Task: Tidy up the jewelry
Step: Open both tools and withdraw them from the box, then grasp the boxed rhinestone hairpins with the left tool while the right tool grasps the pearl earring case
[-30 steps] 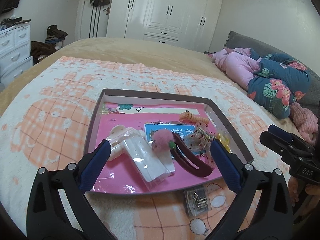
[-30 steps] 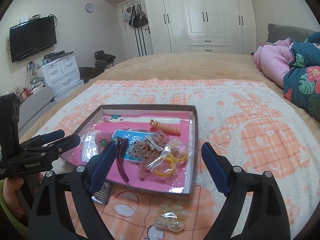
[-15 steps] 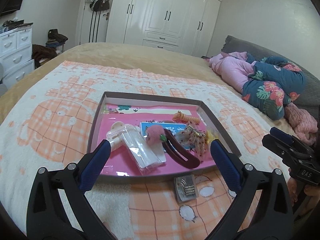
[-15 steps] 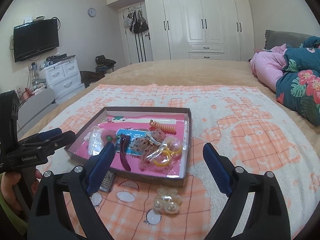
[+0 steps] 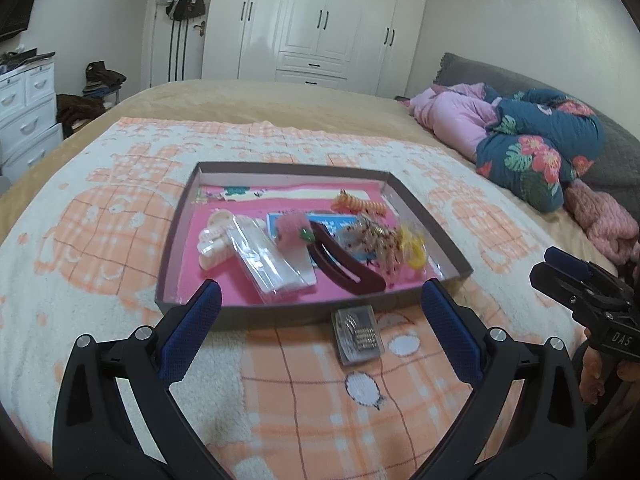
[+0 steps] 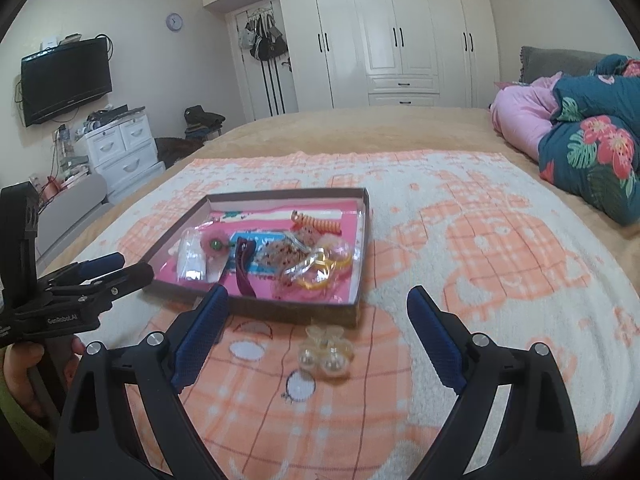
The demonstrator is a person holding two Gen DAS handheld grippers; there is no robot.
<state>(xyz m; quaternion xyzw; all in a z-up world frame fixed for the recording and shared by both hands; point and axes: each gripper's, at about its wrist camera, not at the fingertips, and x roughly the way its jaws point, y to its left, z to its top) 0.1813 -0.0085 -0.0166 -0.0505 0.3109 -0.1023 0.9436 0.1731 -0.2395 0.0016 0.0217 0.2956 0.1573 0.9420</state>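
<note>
Fingers of left gripper (image 5: 318,308) and right gripper (image 6: 318,312) are hanging spread and empty, fronting the tray (image 5: 192,304), likely for the loose packet (image 5: 357,335) and pearl clip (image 6: 327,352).

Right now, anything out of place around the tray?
Two items lie outside the tray, on the blanket by its near wall: a small clear box of metal pieces and a pearl hair clip. Everything else sits inside, piled loosely. Both tools, left and right, are open and empty.

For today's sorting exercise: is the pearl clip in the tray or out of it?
Out. The pearl clip lies on the blanket, just before the tray.
</note>
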